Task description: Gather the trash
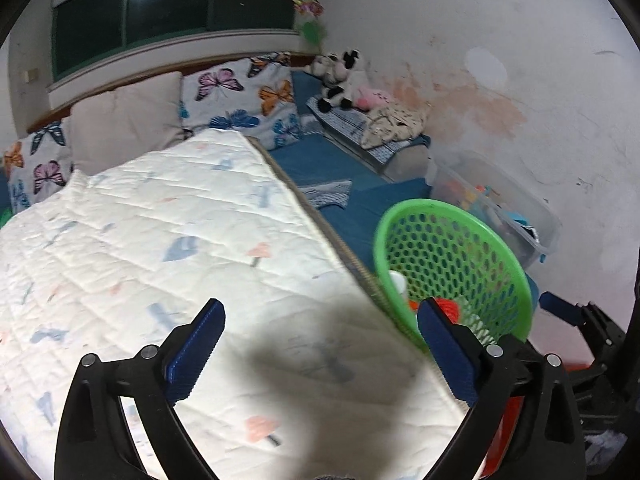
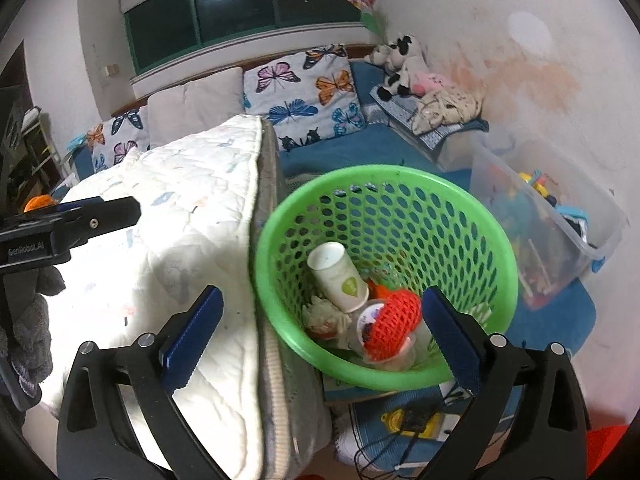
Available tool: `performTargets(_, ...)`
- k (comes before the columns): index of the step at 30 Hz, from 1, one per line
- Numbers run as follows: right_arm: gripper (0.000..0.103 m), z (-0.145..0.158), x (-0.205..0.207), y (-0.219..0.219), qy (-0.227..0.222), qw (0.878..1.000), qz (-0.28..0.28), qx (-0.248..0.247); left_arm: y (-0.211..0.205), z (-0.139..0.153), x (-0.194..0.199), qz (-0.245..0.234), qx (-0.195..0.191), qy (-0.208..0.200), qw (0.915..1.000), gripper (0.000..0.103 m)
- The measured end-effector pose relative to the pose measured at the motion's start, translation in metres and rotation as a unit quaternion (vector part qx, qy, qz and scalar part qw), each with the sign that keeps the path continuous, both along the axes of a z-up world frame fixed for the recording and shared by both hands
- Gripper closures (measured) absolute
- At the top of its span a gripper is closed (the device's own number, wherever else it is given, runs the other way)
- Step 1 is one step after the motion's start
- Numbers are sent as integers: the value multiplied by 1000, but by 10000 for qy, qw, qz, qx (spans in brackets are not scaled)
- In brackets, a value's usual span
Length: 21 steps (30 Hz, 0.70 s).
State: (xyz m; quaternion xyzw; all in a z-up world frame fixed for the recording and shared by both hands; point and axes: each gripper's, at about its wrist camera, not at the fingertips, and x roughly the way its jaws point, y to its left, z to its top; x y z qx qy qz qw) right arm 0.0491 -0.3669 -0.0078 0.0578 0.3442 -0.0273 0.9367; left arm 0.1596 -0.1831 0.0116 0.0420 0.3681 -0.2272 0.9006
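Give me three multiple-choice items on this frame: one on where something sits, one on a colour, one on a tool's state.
1. Where is the paper cup?
A. on the quilt
B. inside the mesh basket
C. in the clear storage bin

2. What colour is the mesh basket?
A. green
B. blue
C. white

3. What state is the right tool in?
A. shut on the cup
B. shut on the basket rim
C. open, holding nothing

Answers:
1 B: the paper cup lies tilted in the mesh basket beside a red foam net and crumpled tissue.
2 A: its rim and perforated wall are bright green, next to the white quilt.
3 C: the right tool has its blue pads wide apart with nothing pressed between them.
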Motion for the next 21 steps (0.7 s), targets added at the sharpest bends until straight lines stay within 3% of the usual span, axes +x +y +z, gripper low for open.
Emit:
performTargets(9,5,3,11,30,-50,9995,285,-132,52,0,-9,545,-72,-47,9985,7)
performTargets(21,4,9,22,69,-170,9979,592,-181,106,0,-26,1115,116,-335,9931,7)
